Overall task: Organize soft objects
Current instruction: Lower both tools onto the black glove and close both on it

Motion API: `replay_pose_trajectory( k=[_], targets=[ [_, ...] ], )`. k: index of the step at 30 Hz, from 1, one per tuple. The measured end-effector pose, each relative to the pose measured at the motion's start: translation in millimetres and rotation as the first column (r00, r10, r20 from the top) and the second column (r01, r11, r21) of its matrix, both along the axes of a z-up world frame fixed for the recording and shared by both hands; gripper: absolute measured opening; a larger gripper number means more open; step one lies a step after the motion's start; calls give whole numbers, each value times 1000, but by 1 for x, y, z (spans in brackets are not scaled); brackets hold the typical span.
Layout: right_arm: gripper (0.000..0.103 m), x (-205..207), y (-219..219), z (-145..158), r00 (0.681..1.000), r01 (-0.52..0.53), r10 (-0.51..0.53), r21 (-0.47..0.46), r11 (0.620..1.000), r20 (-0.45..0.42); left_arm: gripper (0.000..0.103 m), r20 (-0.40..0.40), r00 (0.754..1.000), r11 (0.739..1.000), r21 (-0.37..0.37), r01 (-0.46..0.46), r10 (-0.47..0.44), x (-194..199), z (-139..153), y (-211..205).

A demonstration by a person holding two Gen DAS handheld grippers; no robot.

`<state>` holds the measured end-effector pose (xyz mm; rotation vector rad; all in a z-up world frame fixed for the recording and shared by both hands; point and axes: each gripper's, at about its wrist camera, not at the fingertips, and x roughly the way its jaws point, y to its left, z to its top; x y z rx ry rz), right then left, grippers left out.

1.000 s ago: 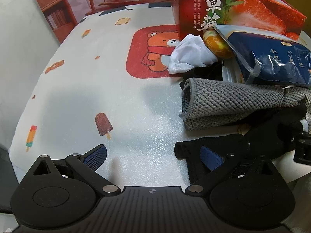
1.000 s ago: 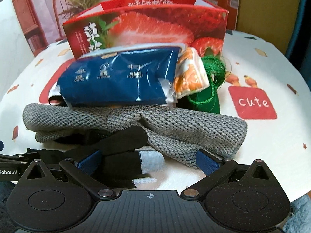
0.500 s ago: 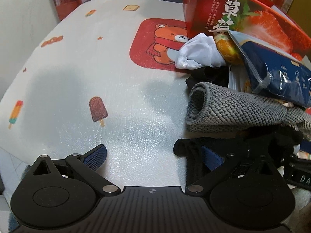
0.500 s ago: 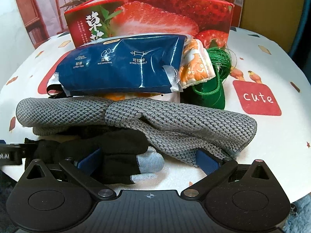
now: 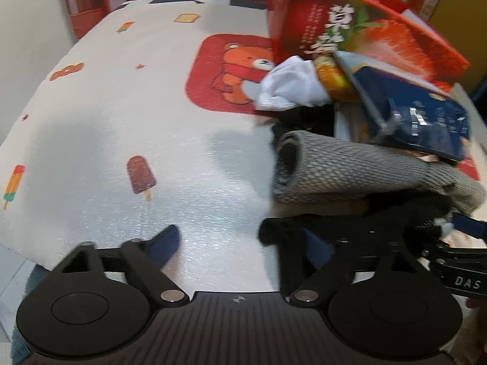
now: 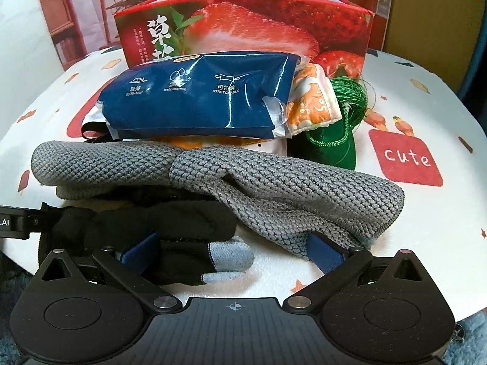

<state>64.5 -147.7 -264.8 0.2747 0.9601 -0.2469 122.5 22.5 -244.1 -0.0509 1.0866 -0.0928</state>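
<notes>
The left gripper (image 5: 242,248) hangs over the near edge of the table (image 5: 121,140), its jaws apart but having just been closing. Its right finger lies against the cuff end of the black glove (image 5: 350,231); the left finger stands over bare table, so nothing is pinched yet.

The right gripper (image 6: 232,251) is wide open at the same near edge. The glove's (image 6: 146,228) grey fingertips lie between its fingers, the left pad against the glove's dark body. The right pad sits at the near hem of the grey knit cloth (image 6: 274,182), though I cannot tell if it touches.

That cloth lies bunched across the table just beyond the glove, partly on top of it. Behind it a blue packet (image 6: 201,100) rests on the heap, with an orange-patterned pouch (image 6: 313,106) and a green pouch (image 6: 331,146) to its right. A white cloth (image 5: 292,88) sits at the far left of the heap. A strawberry box (image 6: 243,27) stands at the far side.
</notes>
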Motion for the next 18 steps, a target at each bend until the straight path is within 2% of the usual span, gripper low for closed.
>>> replay_pose_trajectory(
  k=[4, 6, 8, 13, 16, 18],
  targets=[
    [101, -10, -9, 5, 999, 4, -7, 66, 998, 53, 74, 1, 1000, 998, -58, 3, -3, -5, 4, 4],
    [95, -16, -13, 8, 997, 13, -19, 85, 996, 75, 68, 11, 1000, 997, -81, 19, -18, -8, 8, 4],
    [93, -21, -15, 11, 995, 9, -18, 95, 995, 93, 67, 30, 999, 995, -91, 42, -39, -13, 13, 2],
    [81, -24, -7, 17, 994, -30, 23, 66, 997, 109, 67, 71, 993, 990, -96, 102, -96, -22, 24, -5],
    [75, -29, -2, 24, 989, -61, 56, 38, 997, 137, 67, 44, 992, 990, -61, 124, -121, -21, 19, -12],
    [74, -33, 1, 30, 985, -81, 77, 19, 997, 156, 58, 15, 992, 989, -73, 129, -128, -17, 13, -12]
  ],
)
